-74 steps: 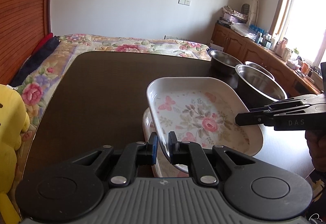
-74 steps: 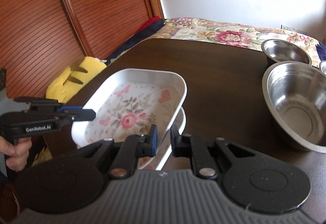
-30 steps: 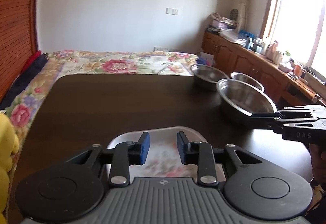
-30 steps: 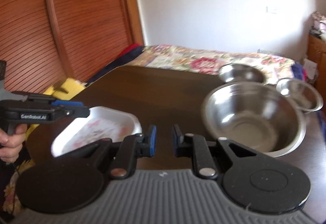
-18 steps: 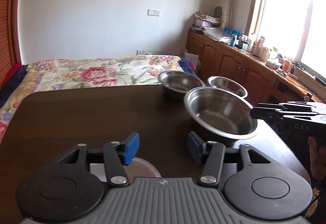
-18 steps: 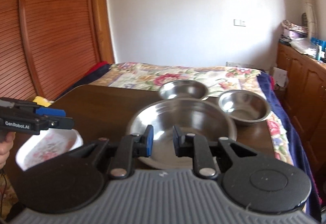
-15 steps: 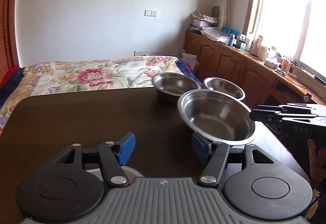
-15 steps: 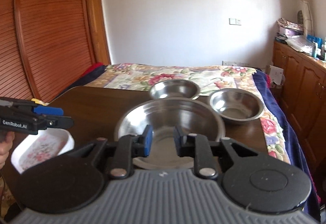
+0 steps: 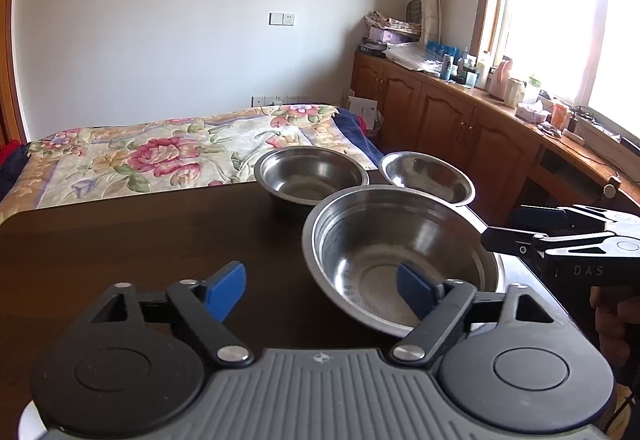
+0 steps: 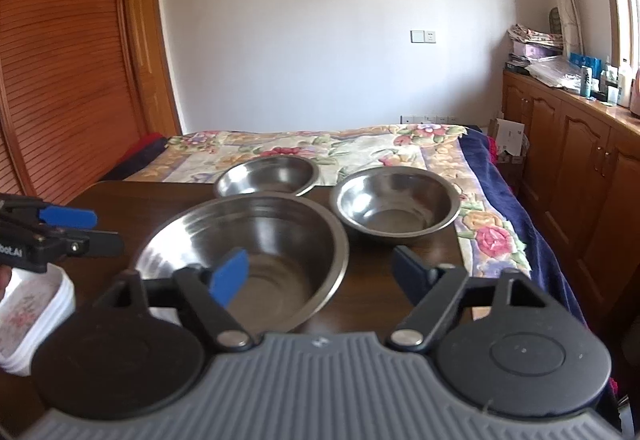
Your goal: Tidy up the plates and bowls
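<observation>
While both of my grippers hang over the near edge of the dark table (image 9: 120,240), neither one holds anything. At the table's near left corner sits the stack of floral plates (image 10: 28,316), white with a pink flower print, only partly seen in the right wrist view below my left gripper (image 9: 320,290). That left gripper has its blue-padded fingers (image 9: 224,290) spread wide and empty; the left pad is over bare table, the right pad shows in front of the large steel bowl (image 9: 400,256).

The large steel bowl stands upright near the table's near right part, empty. Behind it, at the far edge of the table, stands the middle steel bowl (image 9: 312,173), close to the big one; whether their rims touch I cannot tell. To its right, at the far right corner, is the small steel bowl (image 9: 426,175), also upright and empty, near both of the others.

My right gripper (image 10: 320,276) is likewise spread wide and empty, its left pad showing in front of the large bowl's inside and its right pad over the table just right of that bowl's rim. In the left wrist view it reaches in from the right edge, level with the large bowl's rim, with my hand (image 9: 616,320) on its handle.

Beyond the table's far edge lies a bed with a flowered quilt (image 9: 160,155).
</observation>
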Tool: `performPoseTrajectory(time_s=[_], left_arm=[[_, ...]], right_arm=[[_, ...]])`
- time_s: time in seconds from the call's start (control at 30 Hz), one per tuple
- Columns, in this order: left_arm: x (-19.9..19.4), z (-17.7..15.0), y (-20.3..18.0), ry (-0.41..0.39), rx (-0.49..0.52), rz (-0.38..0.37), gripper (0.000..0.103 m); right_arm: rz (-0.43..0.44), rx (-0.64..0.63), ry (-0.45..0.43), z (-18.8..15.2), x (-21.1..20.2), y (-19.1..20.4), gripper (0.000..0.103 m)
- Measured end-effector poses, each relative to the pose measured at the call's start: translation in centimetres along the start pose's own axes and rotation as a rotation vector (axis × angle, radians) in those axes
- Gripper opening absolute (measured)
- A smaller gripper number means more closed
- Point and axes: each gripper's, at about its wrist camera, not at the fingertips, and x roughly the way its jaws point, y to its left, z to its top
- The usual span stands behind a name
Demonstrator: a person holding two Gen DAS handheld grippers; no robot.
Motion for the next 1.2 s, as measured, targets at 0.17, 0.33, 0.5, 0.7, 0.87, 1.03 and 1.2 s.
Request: performPoseTrajectory(time_s=[0.17,0.33,0.5,0.7,0.87,1.03,1.2], left_arm=[[1.5,0.2,-0.6,0.018,0.001,0.012,0.093],[2.5,0.4,-0.7,0.036,-0.004,0.007,0.092],[3.4,0.5,-0.7,0.06,-0.011,-0.004,0.074],[4.4,0.4,-0.8,0.104,-0.014,-0.022,0.043],[4.6,0.3,-0.9,0.107,-0.014,-0.022,0.04],[4.6,0.1,-1.0,0.113,-0.014,-0.019,0.03],[4.2,-0.1,-0.8,0.108,-0.022,-0.024,0.029]], right_arm=[[-0.004,0.0,0.004,0.0,0.9,-0.8,0.089],[0.014,0.002,0.018,0.0,1.6,-1.0,0.089],[0.044,0.001,0.035,-0.1,2.2,-1.0,0.089],[0.076,0.011,0.065,-0.3,2.9,-0.8,0.069],[0.095,0.039,0.094,-0.5,3.3,-1.0,0.052],[0.107,0.064,0.106,-0.7,3.2,-1.1,0.039],[0.094,0.085,0.104,-0.8,3.0,-1.3,0.03]])
